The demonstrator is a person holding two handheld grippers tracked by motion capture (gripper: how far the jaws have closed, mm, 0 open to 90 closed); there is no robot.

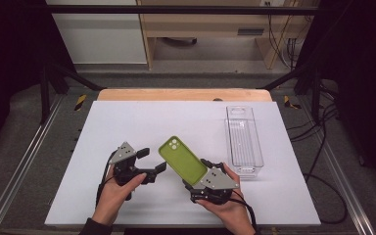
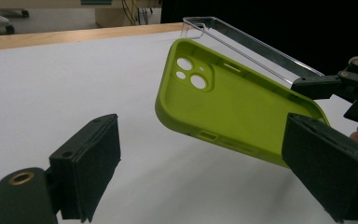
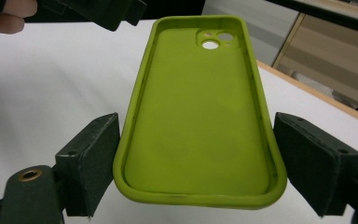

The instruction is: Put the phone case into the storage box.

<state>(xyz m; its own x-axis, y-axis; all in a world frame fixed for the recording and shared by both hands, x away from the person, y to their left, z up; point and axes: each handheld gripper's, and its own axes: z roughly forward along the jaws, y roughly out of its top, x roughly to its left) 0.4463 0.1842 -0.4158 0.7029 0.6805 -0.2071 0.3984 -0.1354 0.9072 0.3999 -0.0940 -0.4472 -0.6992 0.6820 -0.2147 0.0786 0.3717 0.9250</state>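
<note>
Green phone case held up off the white bench, inside face up, camera cut-outs at the far end. Pinched across its near, bottom end by the right tongs, one jaw on each long edge; seen close in the right gripper view, where the case sits between the two pads, apparently touching both, though the contact itself is hard to make out. Long axis running away from the person and a little leftward, far end tilted up. Probably presented this way so the open hollow faces up and the free end stays reachable. Left tongs spread wide, empty, just beside the case's left edge, likely poised to take it. Clear plastic case lying well apart on the right of the bench.
</note>
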